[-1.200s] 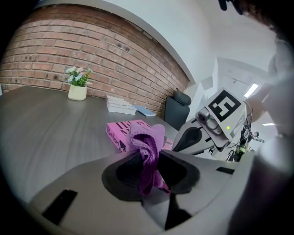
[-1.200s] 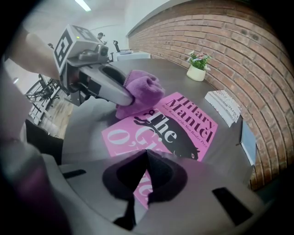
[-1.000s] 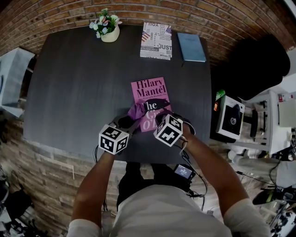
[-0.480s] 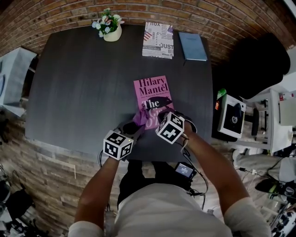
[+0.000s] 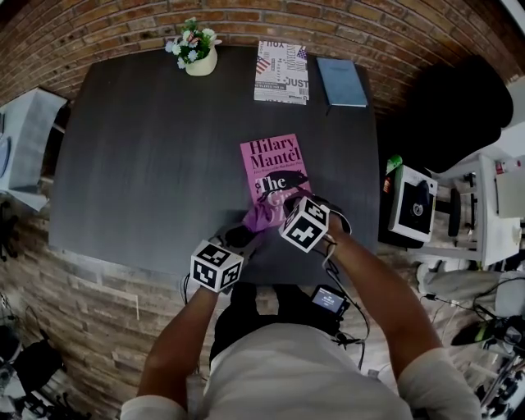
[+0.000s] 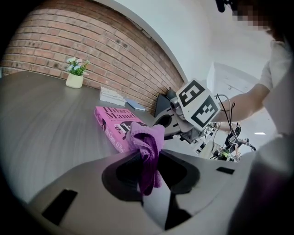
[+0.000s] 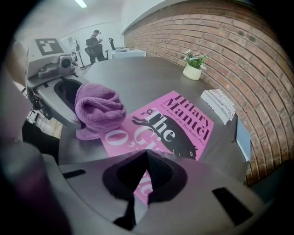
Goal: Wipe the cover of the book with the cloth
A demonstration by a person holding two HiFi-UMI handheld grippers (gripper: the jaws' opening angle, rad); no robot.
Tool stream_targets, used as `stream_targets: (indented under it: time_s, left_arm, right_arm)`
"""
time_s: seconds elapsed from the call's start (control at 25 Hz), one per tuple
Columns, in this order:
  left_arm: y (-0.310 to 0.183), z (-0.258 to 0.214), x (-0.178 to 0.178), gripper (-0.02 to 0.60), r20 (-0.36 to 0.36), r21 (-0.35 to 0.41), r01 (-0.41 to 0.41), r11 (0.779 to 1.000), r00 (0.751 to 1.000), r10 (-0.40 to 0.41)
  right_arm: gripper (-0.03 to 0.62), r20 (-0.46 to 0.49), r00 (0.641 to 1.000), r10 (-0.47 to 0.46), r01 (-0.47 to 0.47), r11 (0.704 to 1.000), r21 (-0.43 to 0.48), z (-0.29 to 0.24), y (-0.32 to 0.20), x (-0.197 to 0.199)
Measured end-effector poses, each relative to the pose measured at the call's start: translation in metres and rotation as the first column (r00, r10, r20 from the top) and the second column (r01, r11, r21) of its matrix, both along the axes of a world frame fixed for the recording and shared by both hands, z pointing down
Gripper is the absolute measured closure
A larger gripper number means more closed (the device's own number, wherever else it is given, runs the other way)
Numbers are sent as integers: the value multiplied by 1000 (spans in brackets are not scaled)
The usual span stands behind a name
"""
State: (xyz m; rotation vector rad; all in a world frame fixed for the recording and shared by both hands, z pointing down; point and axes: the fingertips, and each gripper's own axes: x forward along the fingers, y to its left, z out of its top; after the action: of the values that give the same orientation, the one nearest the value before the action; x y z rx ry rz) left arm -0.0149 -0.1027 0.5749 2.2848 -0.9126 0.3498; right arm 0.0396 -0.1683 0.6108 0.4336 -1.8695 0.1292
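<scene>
At the table's front edge, the left gripper pinches the purple cloth on the pink book's edge, while the right gripper is closed and empty.

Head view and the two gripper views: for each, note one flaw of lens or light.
Head view: the table has edges bowed outward, fisheye-style. Left gripper view: black corners, and the brick wall curves. Right gripper view: the title on the pink book reads sharp; a ceiling light glares at the top.

"Hilary Mantel" on pink book
</scene>
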Motion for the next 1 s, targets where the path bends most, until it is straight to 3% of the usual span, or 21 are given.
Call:
stream_targets:
  time_s: [0.64,0.84,1.0]
  left_arm:
    - [26,-6,7,472,-38,-22,-71,997,997,70]
    - [38,-17,9,471,-87,-19,-95,995,992,93]
    - [39,-30,-2,471,-156,-24,-38,999,987,34]
  right_arm:
    - [580,-8,998,54,-54,998,20,0,-2,0]
    - [580,-16,998,67,-66,997,32,1,-2,1]
    - [580,-21,998,67,-66,997,49,-1,-2,0]
